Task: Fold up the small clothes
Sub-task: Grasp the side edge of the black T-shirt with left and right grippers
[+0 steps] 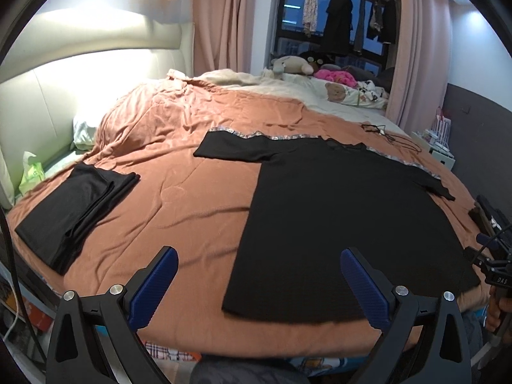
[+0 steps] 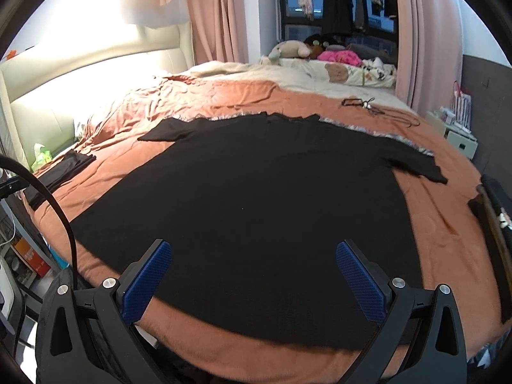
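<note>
Bed surface, listed left to right.

1. Green tissue pack [image 1: 31, 172], at the far left edge beside the cream padded headboard [image 1: 64, 96].
2. Folded black garment [image 1: 75, 211], a flat oblong stack lying on the rust-orange quilted bedspread [image 1: 179, 192], well apart from item 4.
3. Left gripper [image 1: 259, 283], black frame with blue ribbed fingers [image 1: 156, 284]; jaws spread wide, holding nothing, poised above the near edge of the bedspread, its right finger over the lower left corner of item 4.
4. Black short-sleeved shirt [image 2: 256, 198], spread flat and face-down or face-up (cannot tell which) across the middle of the bedspread, hem toward the cameras, both sleeves out to the sides, collar at the far end along a strip of silver patterned trim [image 1: 256, 134].
5. Right gripper [image 2: 252, 276], same make; jaws likewise released and empty, both fingers hanging over the shirt's hem area without visible contact.
6. Black cable and small loop of cord [image 2: 368, 104], on the bedspread beyond the shirt's right shoulder.
7. Dark garment with a small print [image 2: 496, 224], at the right bed edge, partly out of view.
8. Soft toys and pink bundle [image 2: 339, 54], at the far end below the window.
</note>
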`<action>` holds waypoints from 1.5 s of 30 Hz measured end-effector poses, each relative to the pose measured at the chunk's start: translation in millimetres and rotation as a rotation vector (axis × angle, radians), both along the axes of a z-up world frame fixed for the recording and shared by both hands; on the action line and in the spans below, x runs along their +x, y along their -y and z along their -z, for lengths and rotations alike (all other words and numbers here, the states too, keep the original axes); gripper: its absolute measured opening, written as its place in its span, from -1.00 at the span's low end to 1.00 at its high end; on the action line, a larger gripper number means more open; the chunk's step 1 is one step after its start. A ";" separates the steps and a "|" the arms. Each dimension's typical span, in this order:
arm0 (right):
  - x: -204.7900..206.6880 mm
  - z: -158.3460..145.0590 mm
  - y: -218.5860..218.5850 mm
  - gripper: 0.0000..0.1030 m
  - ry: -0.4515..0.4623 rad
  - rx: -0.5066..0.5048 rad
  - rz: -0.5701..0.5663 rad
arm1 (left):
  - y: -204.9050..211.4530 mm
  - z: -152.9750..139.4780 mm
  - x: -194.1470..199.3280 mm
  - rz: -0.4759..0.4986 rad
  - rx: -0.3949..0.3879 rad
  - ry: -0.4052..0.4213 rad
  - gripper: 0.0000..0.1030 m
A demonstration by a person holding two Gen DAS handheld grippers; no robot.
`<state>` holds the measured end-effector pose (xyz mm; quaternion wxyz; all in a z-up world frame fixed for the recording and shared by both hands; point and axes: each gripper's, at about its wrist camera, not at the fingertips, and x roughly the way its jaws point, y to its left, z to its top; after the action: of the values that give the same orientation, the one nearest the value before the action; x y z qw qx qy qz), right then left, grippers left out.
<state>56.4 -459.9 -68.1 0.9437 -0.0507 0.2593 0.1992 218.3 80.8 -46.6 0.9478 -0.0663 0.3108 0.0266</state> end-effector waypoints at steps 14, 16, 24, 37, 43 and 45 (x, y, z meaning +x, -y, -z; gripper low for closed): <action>75.6 -49.3 -27.7 1.00 0.011 -0.004 -0.024 | -44.4 -10.3 94.1 -0.035 -0.063 -0.010 0.68; 87.2 -51.0 -36.1 1.00 0.020 -0.005 -0.031 | -53.6 -10.5 109.1 -0.043 -0.073 -0.016 0.63; 134.3 -55.3 -56.8 1.00 0.005 -0.004 -0.061 | -83.5 -3.3 162.5 -0.058 -0.104 -0.044 0.53; 208.1 -45.1 -121.4 0.80 -0.012 -0.076 -0.091 | -137.3 26.9 269.3 -0.115 -0.196 -0.104 0.33; 244.9 -34.0 -147.7 0.77 -0.053 -0.093 -0.146 | -162.4 52.1 319.6 -0.152 -0.222 -0.181 0.26; 258.6 -29.6 -155.8 0.75 -0.068 -0.101 -0.155 | -171.4 60.7 333.1 -0.169 -0.236 -0.201 0.26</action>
<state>314.9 -304.0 -38.4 0.9124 -0.1114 0.2960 0.2599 551.3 252.2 -107.3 0.8919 -0.2000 0.3985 0.0758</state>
